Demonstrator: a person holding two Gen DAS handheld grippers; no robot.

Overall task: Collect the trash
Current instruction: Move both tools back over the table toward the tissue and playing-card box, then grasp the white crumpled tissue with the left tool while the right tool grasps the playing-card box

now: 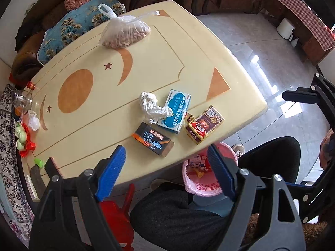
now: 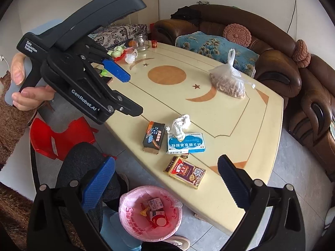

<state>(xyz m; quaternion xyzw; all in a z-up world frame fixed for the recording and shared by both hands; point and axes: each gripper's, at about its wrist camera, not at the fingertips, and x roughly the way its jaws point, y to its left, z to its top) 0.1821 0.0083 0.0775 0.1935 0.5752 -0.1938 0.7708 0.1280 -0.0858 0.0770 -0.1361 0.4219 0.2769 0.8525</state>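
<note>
Now both my left gripper (image 1: 167, 167) and right gripper (image 2: 165, 184) gape wide, holding nothing. Light, stiff cartons remain: I judge the black box (image 1: 153, 139) best pinched across its narrow sides; the knotted white bag (image 1: 151, 106) is soft.

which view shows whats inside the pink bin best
The right wrist view: it looks down into the pink-lined bin, showing small boxes and a red item with a round pale lid. In the left wrist view the bin is partly hidden behind a gripper finger, and only a few boxes show.
</note>
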